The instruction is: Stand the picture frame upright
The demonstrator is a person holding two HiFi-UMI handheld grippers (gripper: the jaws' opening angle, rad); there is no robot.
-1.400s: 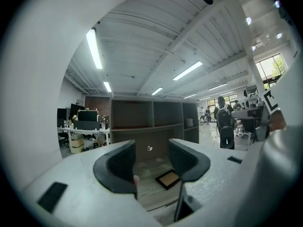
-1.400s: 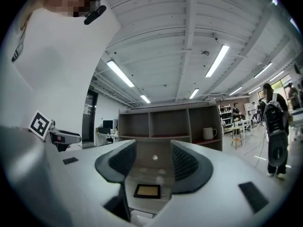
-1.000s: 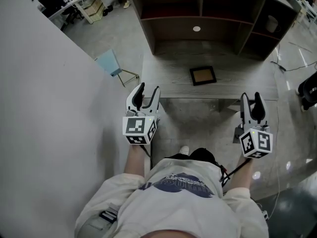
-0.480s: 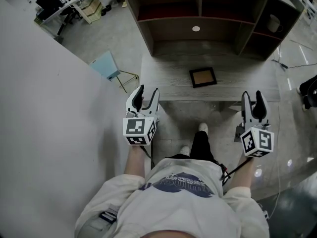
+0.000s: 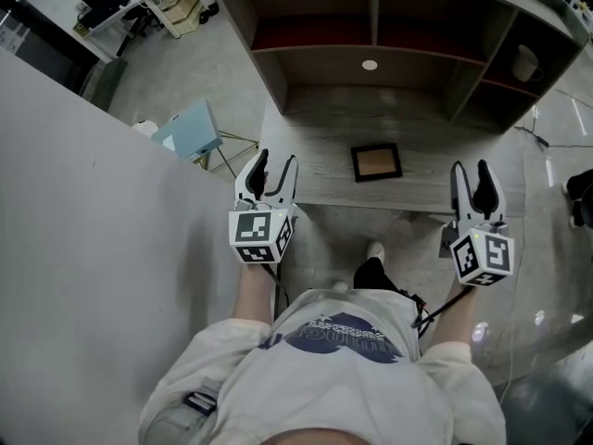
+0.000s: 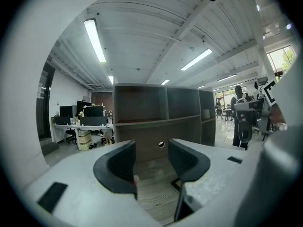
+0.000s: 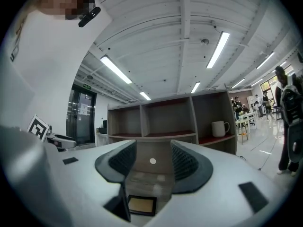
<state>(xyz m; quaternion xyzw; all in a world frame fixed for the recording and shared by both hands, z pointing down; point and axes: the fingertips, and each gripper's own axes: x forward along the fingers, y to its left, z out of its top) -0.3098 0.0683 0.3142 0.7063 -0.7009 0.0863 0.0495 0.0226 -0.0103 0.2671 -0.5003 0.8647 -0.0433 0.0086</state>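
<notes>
**A:** How far along?

**B:** Not begun, I'd judge. The frame (image 5: pixel 376 161) lies flat, face up, on the desk (image 5: pixel 315 170) near its front edge, untouched. Standing it up is all left to do.

**A:** Grippers?

**B:** Left gripper (image 5: pixel 276 163) and right gripper (image 5: pixel 471 169) hang at the desk's front edge, jaws apart, empty.

**A:** Surroundings?

**B:** Grey wood-grain desk, with shelves (image 5: pixel 371 26) behind holding a mug (image 5: pixel 526 63). A blue chair (image 5: pixel 190 130) stands on the floor to the left.
</notes>
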